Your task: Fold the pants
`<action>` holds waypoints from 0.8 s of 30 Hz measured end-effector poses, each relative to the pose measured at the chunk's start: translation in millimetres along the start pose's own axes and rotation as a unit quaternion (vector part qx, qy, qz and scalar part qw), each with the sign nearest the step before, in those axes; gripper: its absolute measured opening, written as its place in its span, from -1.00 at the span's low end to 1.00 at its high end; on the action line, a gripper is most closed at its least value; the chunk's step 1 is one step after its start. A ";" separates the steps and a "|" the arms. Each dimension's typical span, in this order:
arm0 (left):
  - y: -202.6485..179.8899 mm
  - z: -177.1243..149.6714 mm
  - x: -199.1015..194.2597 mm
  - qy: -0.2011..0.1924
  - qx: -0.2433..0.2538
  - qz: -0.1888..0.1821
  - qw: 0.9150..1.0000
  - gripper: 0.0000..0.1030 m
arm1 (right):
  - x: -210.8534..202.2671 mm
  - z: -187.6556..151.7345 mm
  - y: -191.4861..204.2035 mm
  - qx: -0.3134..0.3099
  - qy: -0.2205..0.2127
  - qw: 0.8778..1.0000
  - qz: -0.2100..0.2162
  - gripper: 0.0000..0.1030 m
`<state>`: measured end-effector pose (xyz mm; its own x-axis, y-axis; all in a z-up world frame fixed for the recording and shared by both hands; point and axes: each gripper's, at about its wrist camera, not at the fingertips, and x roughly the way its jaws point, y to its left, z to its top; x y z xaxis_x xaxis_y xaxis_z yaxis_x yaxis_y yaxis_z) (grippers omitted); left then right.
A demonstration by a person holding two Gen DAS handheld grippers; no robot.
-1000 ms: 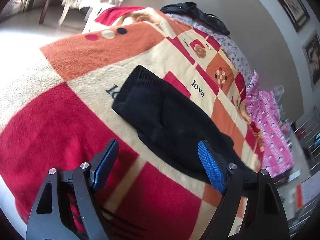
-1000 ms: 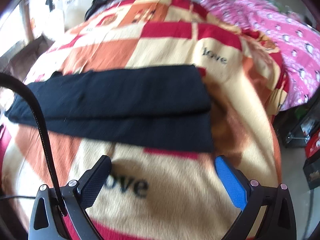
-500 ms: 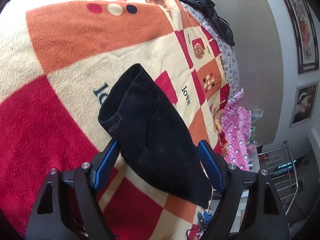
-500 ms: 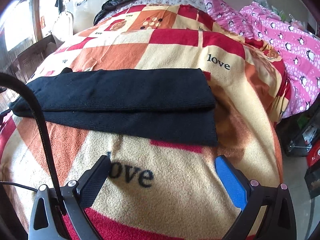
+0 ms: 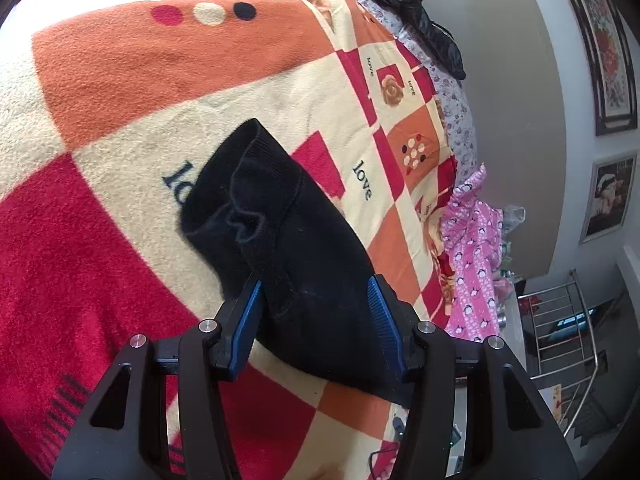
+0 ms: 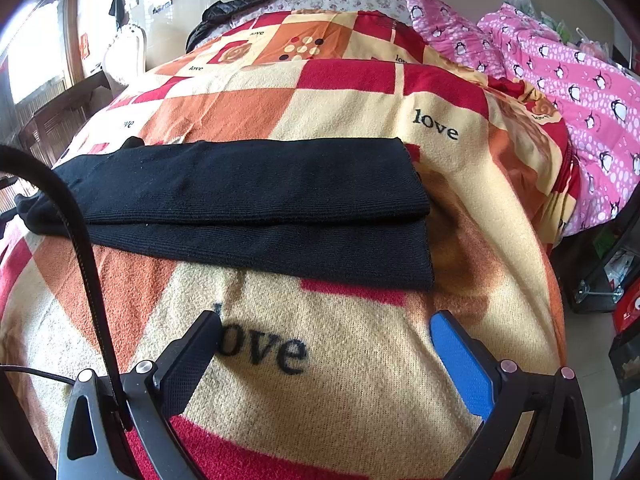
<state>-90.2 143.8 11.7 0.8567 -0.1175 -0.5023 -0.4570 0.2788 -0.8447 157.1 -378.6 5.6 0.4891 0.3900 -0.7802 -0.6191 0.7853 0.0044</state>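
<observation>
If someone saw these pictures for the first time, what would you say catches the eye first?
The black pants stand out first, folded lengthwise into a long dark band across the bright red, orange and cream checked blanket printed with "love". In the left wrist view, the left hand-held gripper has its blue-padded fingers around one bunched end of them. The right hand-held gripper hangs open short of the near edge, and pink penguin-print bedding is heaped to the right.

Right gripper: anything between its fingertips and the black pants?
Only bare blanket with a printed "love". In the right wrist view the right gripper is open, short of the pants; nothing else lies between.
</observation>
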 end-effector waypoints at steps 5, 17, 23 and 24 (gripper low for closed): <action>-9.3 2.0 4.7 0.001 0.013 -0.002 1.000 0.00 | 0.0 -0.2 0.0 0.000 0.000 1.000 0.000 1.00; -3.0 -2.4 29.6 -0.008 0.050 0.079 0.996 0.00 | -40.6 23.7 -62.9 0.261 -0.066 0.941 0.207 0.58; -4.0 -7.6 34.4 -0.019 0.093 0.092 0.991 -0.64 | -2.4 37.9 -77.5 0.360 0.015 0.907 0.215 0.57; -1.1 -6.2 35.3 -0.018 0.090 0.093 0.991 -0.72 | 2.7 39.8 -79.8 0.371 0.017 0.905 0.208 0.57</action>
<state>-61.0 133.4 -6.2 0.7714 -0.0144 -0.6362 -0.5603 0.4587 -0.6897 232.2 -421.1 28.1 0.2816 0.7204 -0.6338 -0.1563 0.6862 0.7105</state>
